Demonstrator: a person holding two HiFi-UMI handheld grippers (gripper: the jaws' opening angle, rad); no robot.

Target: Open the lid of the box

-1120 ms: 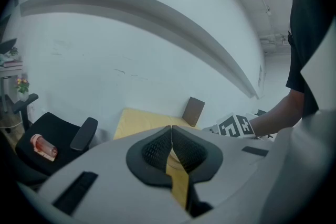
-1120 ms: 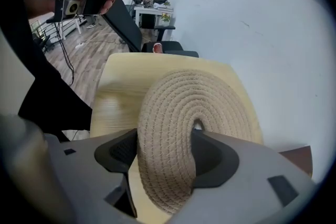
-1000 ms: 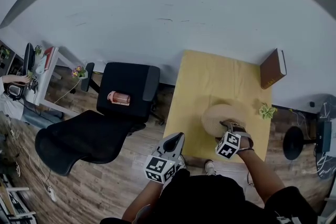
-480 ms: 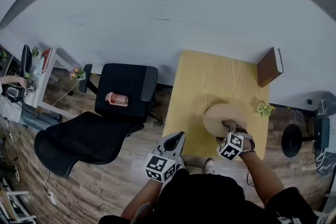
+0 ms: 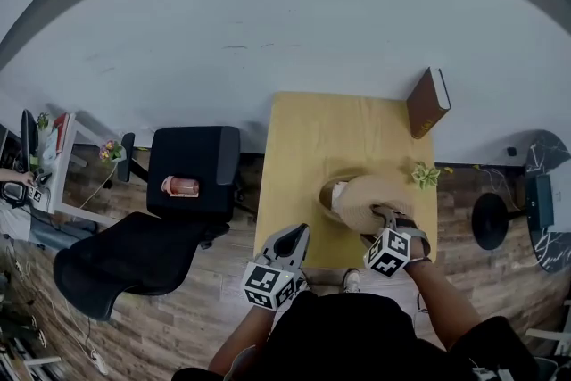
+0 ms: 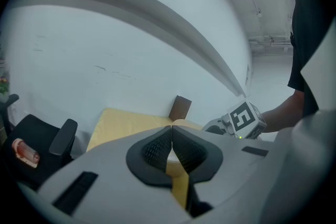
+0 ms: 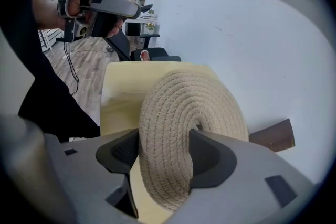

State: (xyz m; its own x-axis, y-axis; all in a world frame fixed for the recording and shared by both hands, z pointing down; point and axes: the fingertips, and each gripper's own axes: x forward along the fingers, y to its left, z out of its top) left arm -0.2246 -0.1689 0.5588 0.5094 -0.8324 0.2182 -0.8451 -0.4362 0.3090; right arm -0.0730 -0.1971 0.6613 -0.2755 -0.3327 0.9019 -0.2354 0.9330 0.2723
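A round lid of coiled beige rope (image 5: 370,199) is tilted up over a low woven box (image 5: 331,195) on the yellow table (image 5: 339,129). The box's rim shows at the lid's left. My right gripper (image 5: 384,215) is shut on the lid's near edge. In the right gripper view both pads press the lid (image 7: 189,110), which stands on edge between them, at the right gripper (image 7: 164,150). My left gripper (image 5: 295,237) is shut and empty, hanging off the table's front left edge. In the left gripper view its pads meet at the left gripper (image 6: 171,145).
A brown book (image 5: 428,103) leans at the table's far right corner, and a small green plant (image 5: 425,175) sits near the right edge. A black office chair (image 5: 192,174) with a pink object (image 5: 180,186) stands left of the table. A round stool base (image 5: 492,220) is on the floor at right.
The lid has come up off the box and tipped toward the right, and the box's rim now shows at its left. The left gripper has stayed in place.
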